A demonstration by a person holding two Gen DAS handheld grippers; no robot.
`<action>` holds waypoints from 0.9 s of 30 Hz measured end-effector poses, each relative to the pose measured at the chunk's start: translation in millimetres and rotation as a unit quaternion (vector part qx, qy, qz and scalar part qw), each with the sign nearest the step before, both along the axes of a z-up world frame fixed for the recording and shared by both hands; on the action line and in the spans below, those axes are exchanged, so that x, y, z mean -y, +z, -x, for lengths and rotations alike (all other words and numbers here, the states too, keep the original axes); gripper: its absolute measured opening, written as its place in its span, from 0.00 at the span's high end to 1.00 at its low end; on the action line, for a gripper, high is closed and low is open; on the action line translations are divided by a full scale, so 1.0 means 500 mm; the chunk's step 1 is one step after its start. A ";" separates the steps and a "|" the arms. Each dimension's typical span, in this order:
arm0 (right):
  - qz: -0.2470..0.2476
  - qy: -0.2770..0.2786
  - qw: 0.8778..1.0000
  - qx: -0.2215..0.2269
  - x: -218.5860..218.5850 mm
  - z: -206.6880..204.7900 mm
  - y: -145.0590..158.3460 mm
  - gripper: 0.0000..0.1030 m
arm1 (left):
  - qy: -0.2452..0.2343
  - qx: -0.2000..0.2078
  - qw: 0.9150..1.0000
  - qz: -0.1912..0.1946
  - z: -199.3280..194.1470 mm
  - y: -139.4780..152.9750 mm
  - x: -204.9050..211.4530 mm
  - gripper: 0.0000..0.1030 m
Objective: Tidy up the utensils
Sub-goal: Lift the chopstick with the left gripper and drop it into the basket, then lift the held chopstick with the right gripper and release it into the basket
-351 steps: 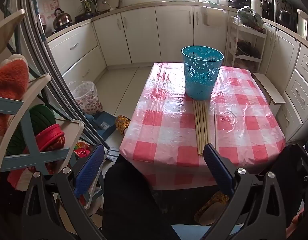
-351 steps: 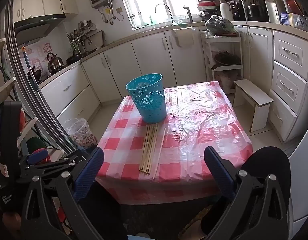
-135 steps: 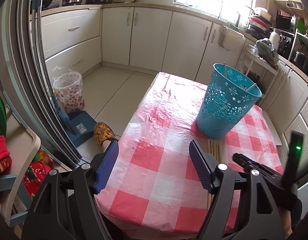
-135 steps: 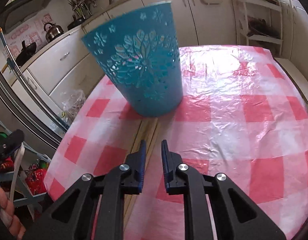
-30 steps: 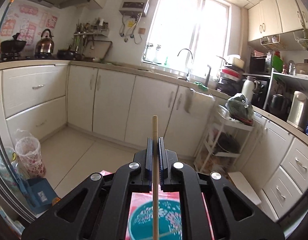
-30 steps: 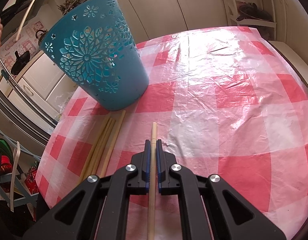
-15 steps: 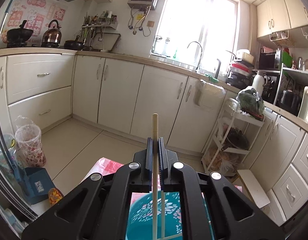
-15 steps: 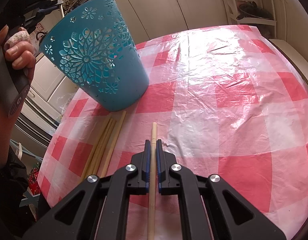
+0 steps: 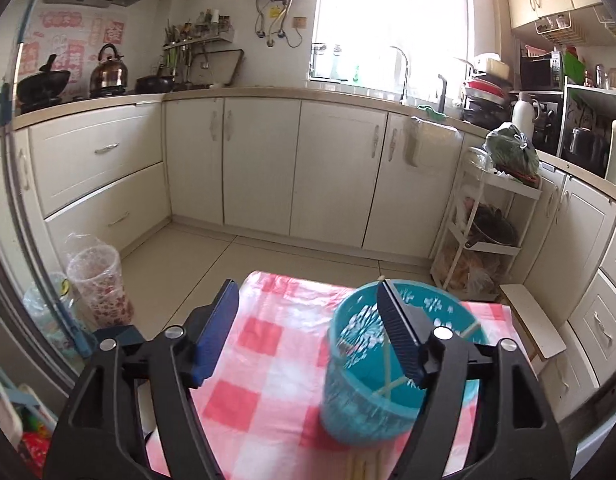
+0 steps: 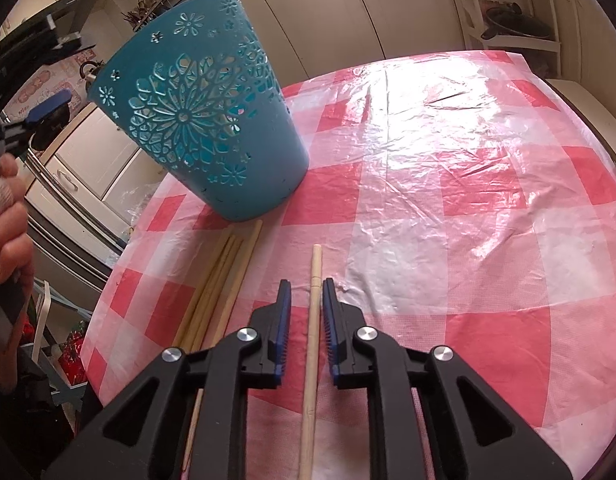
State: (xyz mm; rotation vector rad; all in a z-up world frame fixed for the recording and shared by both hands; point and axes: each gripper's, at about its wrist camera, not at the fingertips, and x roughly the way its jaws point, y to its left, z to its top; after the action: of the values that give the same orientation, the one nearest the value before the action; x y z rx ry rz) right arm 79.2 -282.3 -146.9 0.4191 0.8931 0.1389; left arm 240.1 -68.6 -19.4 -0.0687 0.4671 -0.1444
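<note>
A teal cut-out plastic basket (image 9: pixel 368 392) stands on the red-and-white checked table (image 9: pixel 268 360), with pale chopsticks (image 9: pixel 392 380) leaning inside it. My left gripper (image 9: pixel 308 320) is open and empty, above and just left of the basket's rim. In the right wrist view the basket (image 10: pixel 204 120) is at the upper left. My right gripper (image 10: pixel 306 304) is slightly open, its jaws either side of a single wooden chopstick (image 10: pixel 314 320) lying on the table, not touching it. Several more chopsticks (image 10: pixel 220 284) lie in a bundle to its left.
The table's (image 10: pixel 468 200) plastic cover is wrinkled and bare to the right. White kitchen cabinets (image 9: pixel 268 160) line the far wall. A small bin (image 9: pixel 96 280) stands on the floor left of the table. A white rack (image 9: pixel 488 220) and a low stool (image 9: pixel 532 320) stand to the right.
My left gripper has opened and let go of its chopstick, which now sits in the basket. My right gripper has opened slightly around the chopstick on the table.
</note>
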 end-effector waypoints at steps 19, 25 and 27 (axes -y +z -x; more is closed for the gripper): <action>0.194 0.011 0.981 -0.007 -0.124 0.016 0.012 0.93 | 0.004 -0.066 0.996 -0.068 0.152 -0.090 -0.127 0.20; 0.106 -0.012 0.994 -0.017 -0.062 0.042 0.016 0.94 | -0.005 -0.063 0.994 -0.089 0.173 -0.085 -0.123 0.14; 0.067 -0.017 0.998 -0.012 -0.052 0.053 0.019 0.94 | -0.007 -0.066 0.994 -0.090 0.175 -0.086 -0.122 0.14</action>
State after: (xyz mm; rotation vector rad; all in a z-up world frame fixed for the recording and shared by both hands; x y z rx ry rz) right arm 52.6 -256.5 -137.4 0.3125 0.9119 0.0423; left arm 152.8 -7.6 -62.6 0.1034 0.6115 -0.1117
